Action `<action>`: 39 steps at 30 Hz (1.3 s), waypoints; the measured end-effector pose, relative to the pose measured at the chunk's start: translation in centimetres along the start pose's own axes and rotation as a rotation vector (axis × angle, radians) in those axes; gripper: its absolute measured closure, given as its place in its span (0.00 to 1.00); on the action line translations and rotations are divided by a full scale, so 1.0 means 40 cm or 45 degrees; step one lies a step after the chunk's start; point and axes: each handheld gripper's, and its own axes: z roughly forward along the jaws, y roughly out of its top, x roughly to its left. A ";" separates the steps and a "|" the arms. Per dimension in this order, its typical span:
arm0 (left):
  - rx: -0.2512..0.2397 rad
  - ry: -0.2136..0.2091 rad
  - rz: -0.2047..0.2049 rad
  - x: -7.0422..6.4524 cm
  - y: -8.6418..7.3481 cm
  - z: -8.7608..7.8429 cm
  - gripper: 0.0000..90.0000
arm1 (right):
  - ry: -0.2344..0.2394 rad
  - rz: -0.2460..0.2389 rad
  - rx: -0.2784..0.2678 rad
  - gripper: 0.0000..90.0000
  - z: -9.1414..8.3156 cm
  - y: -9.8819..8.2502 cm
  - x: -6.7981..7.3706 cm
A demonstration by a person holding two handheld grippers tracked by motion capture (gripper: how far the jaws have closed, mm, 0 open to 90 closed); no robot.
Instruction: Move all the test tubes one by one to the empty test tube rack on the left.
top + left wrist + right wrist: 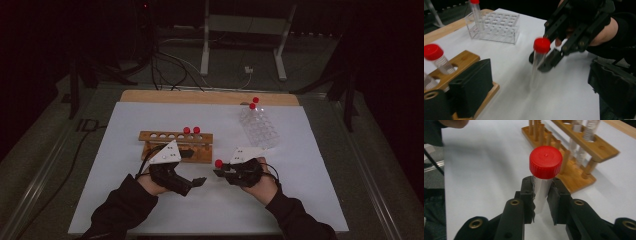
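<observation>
Two grippers work low over the white desk [300, 200]. The right gripper [222, 172] has its fingers [527, 195] clamped on a clear red-capped tube [543, 180], held upright above the desk just in front of the wooden rack [176, 145]. The left gripper [199, 181] sits close by, fingers apart with nothing between them. A clear plastic rack [260, 127] stands further back.

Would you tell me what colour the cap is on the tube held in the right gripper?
Red; the cap shows best in the right gripper view.
</observation>
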 end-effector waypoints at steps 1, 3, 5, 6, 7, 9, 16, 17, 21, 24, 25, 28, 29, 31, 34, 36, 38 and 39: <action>-0.002 -0.008 0.000 -0.002 0.003 0.003 0.08 | 0.006 -0.003 0.002 0.84 0.003 0.001 0.004; -0.007 -0.010 0.018 -0.006 0.007 0.008 0.12 | 0.018 -0.010 0.005 0.84 0.006 0.002 0.011; -0.020 -0.010 0.017 -0.008 0.011 0.012 0.18 | 0.027 -0.013 0.005 0.84 0.008 0.004 0.016; -0.021 -0.010 0.025 -0.009 0.012 0.015 0.18 | 0.030 -0.014 0.006 0.84 0.008 0.004 0.020; -0.021 -0.009 0.026 -0.010 0.013 0.017 0.21 | 0.033 -0.022 0.006 0.84 0.008 0.005 0.022; -0.023 -0.008 0.033 -0.011 0.014 0.024 0.26 | 0.040 -0.023 0.001 0.84 0.008 0.006 0.025; 0.003 -0.027 0.076 -0.021 0.017 0.054 0.51 | 0.052 -0.030 0.006 0.84 0.011 0.009 0.033; 0.009 -0.015 0.080 -0.022 0.017 0.058 0.54 | 0.054 -0.032 0.005 0.84 0.012 0.009 0.034; 0.012 -0.017 0.087 -0.020 0.018 0.067 0.65 | 0.056 -0.036 0.003 0.84 0.011 0.010 0.035; 0.012 -0.029 0.080 -0.019 0.019 0.071 0.71 | 0.058 -0.038 0.002 0.84 0.010 0.010 0.035; 0.012 -0.030 0.084 -0.020 0.020 0.073 0.73 | 0.058 -0.038 0.003 0.84 0.010 0.010 0.035; 0.023 -0.038 0.095 -0.023 0.022 0.078 0.78 | 0.058 -0.037 0.001 0.84 0.009 0.011 0.035; 0.026 -0.038 0.092 -0.023 0.022 0.079 0.78 | 0.056 -0.040 0.002 0.84 0.009 0.011 0.035; 0.027 -0.037 0.100 -0.022 0.023 0.080 0.79 | 0.054 -0.040 0.003 0.84 0.008 0.011 0.035; 0.028 -0.031 0.107 -0.024 0.023 0.081 0.80 | 0.053 -0.035 0.006 0.84 0.008 0.010 0.034; 0.032 -0.026 0.114 -0.023 0.024 0.081 0.80 | 0.057 -0.032 0.000 0.84 0.007 0.009 0.032; 0.021 -0.029 0.104 -0.020 0.025 0.078 0.80 | 0.049 -0.032 -0.008 0.83 0.007 0.009 0.033; 0.023 -0.031 0.103 -0.019 0.026 0.076 0.80 | 0.052 -0.031 -0.017 0.82 0.006 0.009 0.033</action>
